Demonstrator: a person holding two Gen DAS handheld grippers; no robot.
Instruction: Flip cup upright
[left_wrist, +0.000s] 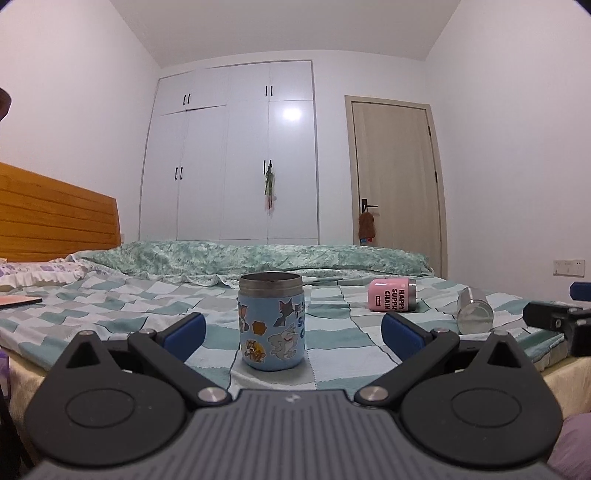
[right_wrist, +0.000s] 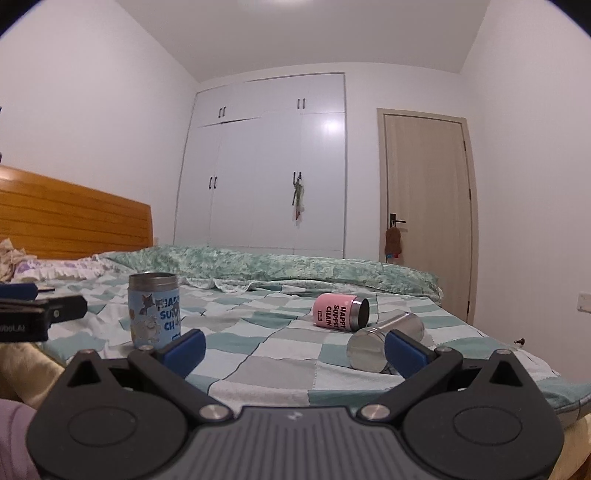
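A blue cartoon cup (left_wrist: 272, 321) stands upright on the checked bed, mouth up; it also shows in the right wrist view (right_wrist: 154, 309). A pink cup (left_wrist: 392, 295) lies on its side further back; it also shows in the right wrist view (right_wrist: 340, 311), mouth to the right. A plain steel cup (left_wrist: 474, 310) lies on its side at the right; it also shows in the right wrist view (right_wrist: 384, 339). My left gripper (left_wrist: 293, 334) is open and empty, its fingers either side of the blue cup, a little short of it. My right gripper (right_wrist: 294, 350) is open and empty, its right finger (right_wrist: 406, 352) in front of the steel cup.
A green quilt (left_wrist: 258, 260) is bunched along the far side of the bed. A wooden headboard (left_wrist: 55, 218) and pillows are at the left. A white wardrobe (left_wrist: 232, 155) and a door (left_wrist: 397, 173) stand behind. The bed's front edge lies just below both grippers.
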